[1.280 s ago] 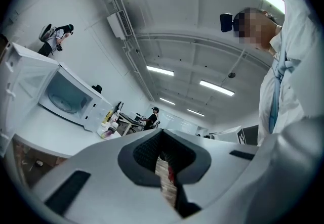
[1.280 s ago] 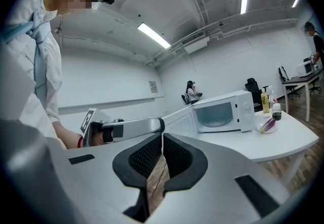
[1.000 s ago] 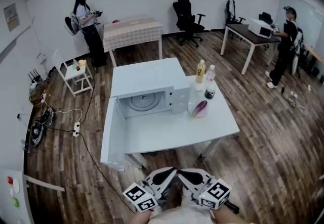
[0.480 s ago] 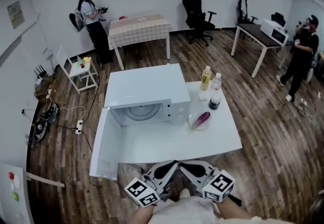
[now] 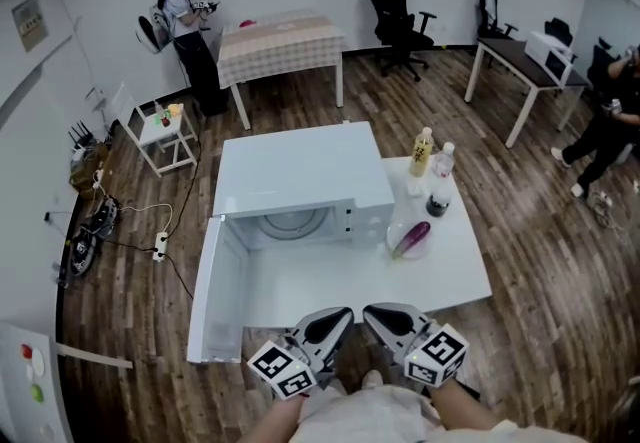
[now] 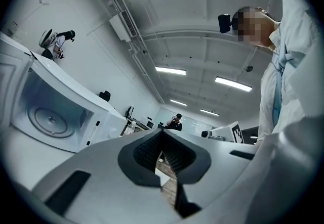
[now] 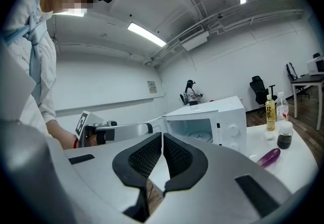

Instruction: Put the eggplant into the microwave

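Note:
A purple eggplant (image 5: 412,237) lies on a clear plate (image 5: 398,231) on the white table (image 5: 440,281), just right of the white microwave (image 5: 300,171). The microwave's door (image 5: 213,281) hangs wide open to the left, and its glass turntable (image 5: 293,223) is bare. Both grippers hover side by side below the table's near edge, short of everything on it. My left gripper (image 5: 338,317) is shut and empty. My right gripper (image 5: 378,315) is shut and empty too. The right gripper view shows the eggplant (image 7: 268,157) and microwave (image 7: 202,124) ahead.
Two bottles (image 5: 424,151) and a dark jar (image 5: 437,203) stand behind the eggplant. Around the room are a checked table (image 5: 285,36), an office chair (image 5: 400,16), a small side table (image 5: 160,131), floor cables (image 5: 150,231) and two other people.
The table and microwave have come closer and larger in the head view. Both grippers stay shut and side by side at the bottom edge.

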A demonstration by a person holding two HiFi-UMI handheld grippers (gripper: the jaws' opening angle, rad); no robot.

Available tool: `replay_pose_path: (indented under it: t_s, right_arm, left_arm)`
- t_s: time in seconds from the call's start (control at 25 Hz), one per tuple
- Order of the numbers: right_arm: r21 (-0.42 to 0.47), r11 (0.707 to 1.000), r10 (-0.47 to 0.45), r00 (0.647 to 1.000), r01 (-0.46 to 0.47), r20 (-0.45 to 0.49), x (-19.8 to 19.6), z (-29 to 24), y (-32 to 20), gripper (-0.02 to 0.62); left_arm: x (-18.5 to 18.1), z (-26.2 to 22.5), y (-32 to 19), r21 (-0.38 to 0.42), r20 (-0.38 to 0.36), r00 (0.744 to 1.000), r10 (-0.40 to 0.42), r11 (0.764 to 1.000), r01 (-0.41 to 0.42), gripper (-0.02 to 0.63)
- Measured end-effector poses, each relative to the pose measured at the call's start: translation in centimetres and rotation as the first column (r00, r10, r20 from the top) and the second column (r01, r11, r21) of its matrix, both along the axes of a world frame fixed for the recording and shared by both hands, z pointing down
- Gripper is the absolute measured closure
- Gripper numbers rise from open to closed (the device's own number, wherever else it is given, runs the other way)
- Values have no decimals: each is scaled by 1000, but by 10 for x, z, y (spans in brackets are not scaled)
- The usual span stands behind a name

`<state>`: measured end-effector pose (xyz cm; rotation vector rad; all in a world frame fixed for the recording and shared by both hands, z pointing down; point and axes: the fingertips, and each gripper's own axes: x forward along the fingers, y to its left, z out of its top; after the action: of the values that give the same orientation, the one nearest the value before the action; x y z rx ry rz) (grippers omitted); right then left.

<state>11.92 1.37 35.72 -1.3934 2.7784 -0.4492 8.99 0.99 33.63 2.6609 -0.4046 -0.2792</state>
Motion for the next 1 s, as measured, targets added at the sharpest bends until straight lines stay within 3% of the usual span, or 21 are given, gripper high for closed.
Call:
replay_pose_path:
  t_s: [0.24,0.76,1.0]
  right_arm:
    - [22,993,118,992,-117,-38,22,17,-32,561]
    - [6,985,174,983,-174,-58,39,64,-72,560]
    - [-21,968,249,966,-251,-72,59,92,-88,560]
  left_arm:
    - [-12,13,-33,2,10,1000,-6,1000,6,604]
    - [-14,69,-85,-43,44,998,-42,998,44,604]
    - [-9,94,-106,-65,48,996,-70,995,73,604]
